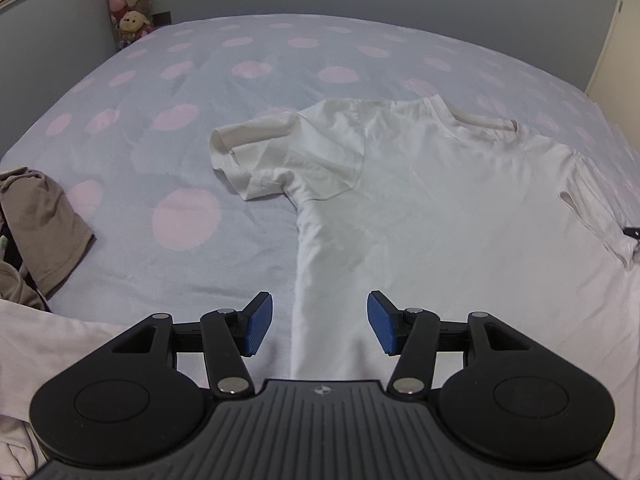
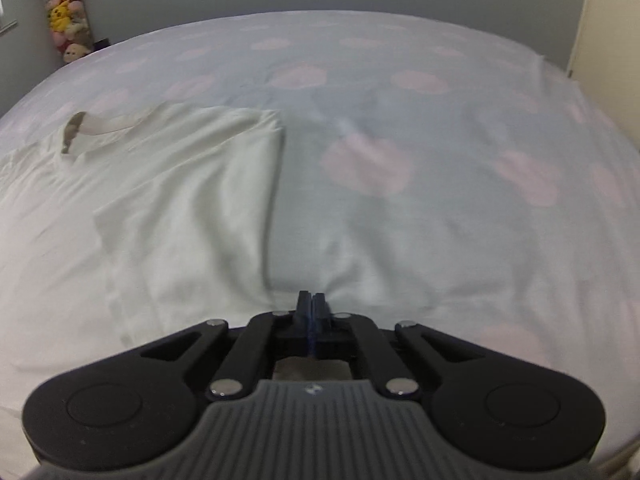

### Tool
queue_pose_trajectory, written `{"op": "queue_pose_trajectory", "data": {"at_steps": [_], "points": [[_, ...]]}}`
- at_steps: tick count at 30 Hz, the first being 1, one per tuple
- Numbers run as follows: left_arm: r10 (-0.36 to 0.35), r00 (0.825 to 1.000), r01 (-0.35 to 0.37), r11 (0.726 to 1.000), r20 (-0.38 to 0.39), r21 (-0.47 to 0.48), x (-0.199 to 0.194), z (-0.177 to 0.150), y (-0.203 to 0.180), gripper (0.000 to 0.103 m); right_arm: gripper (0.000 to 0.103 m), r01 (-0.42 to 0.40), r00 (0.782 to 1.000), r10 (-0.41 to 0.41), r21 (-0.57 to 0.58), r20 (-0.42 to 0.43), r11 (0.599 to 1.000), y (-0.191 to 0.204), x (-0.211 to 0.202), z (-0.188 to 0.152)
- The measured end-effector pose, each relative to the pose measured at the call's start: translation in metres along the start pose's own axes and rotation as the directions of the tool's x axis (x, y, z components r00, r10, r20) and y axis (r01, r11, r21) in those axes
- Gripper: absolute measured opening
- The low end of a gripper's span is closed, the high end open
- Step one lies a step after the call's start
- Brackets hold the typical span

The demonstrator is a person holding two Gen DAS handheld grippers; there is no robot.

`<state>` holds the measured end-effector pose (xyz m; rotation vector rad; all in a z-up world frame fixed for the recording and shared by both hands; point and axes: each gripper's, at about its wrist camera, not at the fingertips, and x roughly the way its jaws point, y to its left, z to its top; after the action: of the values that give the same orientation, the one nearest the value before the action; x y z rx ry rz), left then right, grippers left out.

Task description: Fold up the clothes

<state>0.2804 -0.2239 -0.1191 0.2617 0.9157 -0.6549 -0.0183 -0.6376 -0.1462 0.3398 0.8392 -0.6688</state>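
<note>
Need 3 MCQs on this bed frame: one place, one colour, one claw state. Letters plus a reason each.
1. Where does the brown garment lie relative to the white T-shirt in the left wrist view?
A. To its left, at the bed's edge
B. On top of it
C. To its right

2. What colour are the dots on the bedsheet?
A. Green
B. Pink
C. Black

3. How do the claws stand?
A. Both open
B. Both shut
C. Left claw open, right claw shut

Key:
1. A, since the brown cloth sits apart at the frame's left edge.
2. B, since pink dots show on a pale blue sheet.
3. C, since the left's blue pads stand wide apart over the shirt's edge while the right's fingers meet, pinching white fabric.
</note>
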Motion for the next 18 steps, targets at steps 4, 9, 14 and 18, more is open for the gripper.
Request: {"op": "queue_pose_trajectory", "data": {"at_steps": [4, 9, 14, 18], "points": [[0.017, 0.999, -0.013, 0.997, 0.051, -0.071, 0.003, 0.006, 0.021, 0.051, 0.009, -0.003, 0.995, 0.000, 0.029, 0.097, 1.000, -0.001, -0.022, -0.014], [0.070, 0.990, -0.048, 0.984, 0.124, -0.173, 0.009, 0.017, 0.053, 0.051, 0.010, 0.019, 0.972, -0.015, -0.012, 0.233, 1.000, 0.029, -0.031, -0.047], [0.046, 0.989, -0.005, 0.962, 0.144, -0.272, 0.031, 0.037, 0.079, 0.051, 0.010, 0.056, 0.959, -0.061, 0.027, 0.276, 0.998, 0.048, -0.031, -0.067], [0.037, 0.988, 0.012, 0.949, 0.150, -0.314, 0.059, 0.059, 0.084, 0.055, 0.025, 0.103, 0.947, -0.106, 0.025, 0.304, 0.994, 0.052, -0.033, -0.073]]}}
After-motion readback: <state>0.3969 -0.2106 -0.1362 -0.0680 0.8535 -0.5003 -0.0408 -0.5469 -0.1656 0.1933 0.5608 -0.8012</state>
